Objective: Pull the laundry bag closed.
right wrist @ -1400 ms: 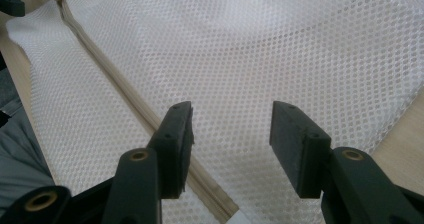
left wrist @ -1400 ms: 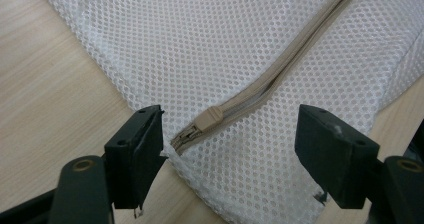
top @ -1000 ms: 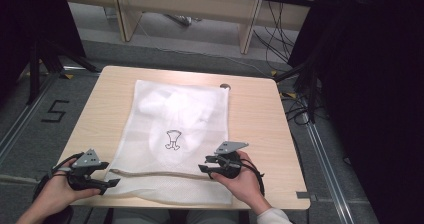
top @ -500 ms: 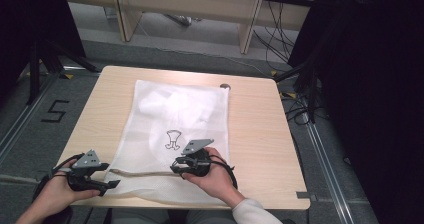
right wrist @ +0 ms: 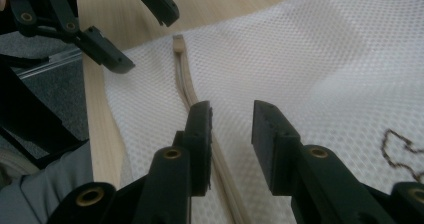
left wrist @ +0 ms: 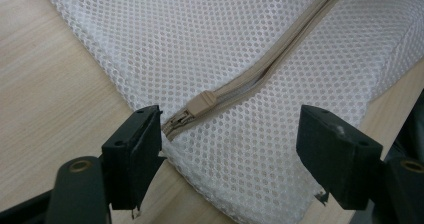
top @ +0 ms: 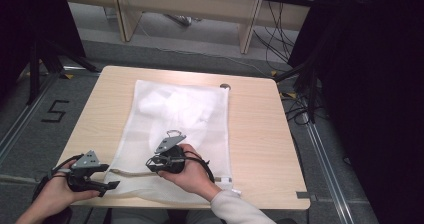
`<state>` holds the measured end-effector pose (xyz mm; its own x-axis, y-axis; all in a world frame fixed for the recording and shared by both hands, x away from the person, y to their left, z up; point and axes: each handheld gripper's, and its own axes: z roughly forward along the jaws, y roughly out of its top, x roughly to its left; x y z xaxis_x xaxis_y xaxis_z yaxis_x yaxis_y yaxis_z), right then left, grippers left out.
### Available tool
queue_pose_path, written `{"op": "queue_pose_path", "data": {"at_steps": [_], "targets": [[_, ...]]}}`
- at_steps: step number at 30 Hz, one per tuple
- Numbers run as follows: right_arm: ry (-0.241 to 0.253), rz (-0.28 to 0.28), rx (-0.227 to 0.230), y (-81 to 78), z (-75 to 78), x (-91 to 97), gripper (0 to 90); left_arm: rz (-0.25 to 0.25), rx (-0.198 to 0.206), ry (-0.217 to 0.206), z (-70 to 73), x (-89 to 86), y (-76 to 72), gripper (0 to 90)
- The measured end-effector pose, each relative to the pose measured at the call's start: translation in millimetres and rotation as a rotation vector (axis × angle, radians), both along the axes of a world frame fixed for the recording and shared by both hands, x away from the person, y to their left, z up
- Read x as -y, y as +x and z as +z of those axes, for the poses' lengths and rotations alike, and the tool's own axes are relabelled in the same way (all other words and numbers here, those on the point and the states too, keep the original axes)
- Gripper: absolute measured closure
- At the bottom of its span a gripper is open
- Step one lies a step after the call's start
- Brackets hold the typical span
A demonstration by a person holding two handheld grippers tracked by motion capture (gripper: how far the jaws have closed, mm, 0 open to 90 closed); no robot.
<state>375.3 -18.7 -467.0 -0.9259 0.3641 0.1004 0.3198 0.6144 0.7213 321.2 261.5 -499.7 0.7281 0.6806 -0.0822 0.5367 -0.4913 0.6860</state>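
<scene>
A white mesh bag [top: 172,134] is lying flat on the tabletop [top: 260,134], its zipper [left wrist: 260,74] running along the edge at 6 o'clock. A pale bundle [top: 172,106] is showing through the mesh toward 12 o'clock. The left gripper [left wrist: 230,154] is holding its fingers wide around the zipper pull [left wrist: 200,104], without touching it. The right gripper [right wrist: 231,134] is hovering over the zipper at mid-bag, its fingers [right wrist: 200,139] having just been closing, now narrow, gripping nothing.

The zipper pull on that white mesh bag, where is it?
In the left gripper view the zipper pull lies near the mesh bag's corner, beside the left tool's left jaw.
</scene>
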Motion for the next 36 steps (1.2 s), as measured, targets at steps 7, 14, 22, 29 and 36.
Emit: {"op": "queue_pose_path", "data": {"at_steps": [7,14,22,29,36], "targets": [[-0.021,0.040,0.019,3.0,-2.9,-25.7,73.7,0.000,-0.008,0.000,-0.7,-0.2,-0.8,26.0],[-0.035,0.061,0.000,4.9,-8.0,-45.9,78.2,0.004,-0.010,-0.012,-0.9,-1.2,-2.7,26.0],[-0.041,0.085,-0.024,7.1,-18.1,-70.2,78.7,0.015,-0.016,-0.014,-1.4,-3.4,-6.2,26.0],[-0.046,0.082,-0.055,6.5,-25.4,-87.9,77.8,0.026,-0.013,-0.013,-1.3,-4.9,-8.9,25.9],[-0.056,0.090,-0.070,7.9,-31.5,-99.8,76.8,0.030,-0.014,-0.019,-1.6,-6.2,-10.6,25.9]]}}
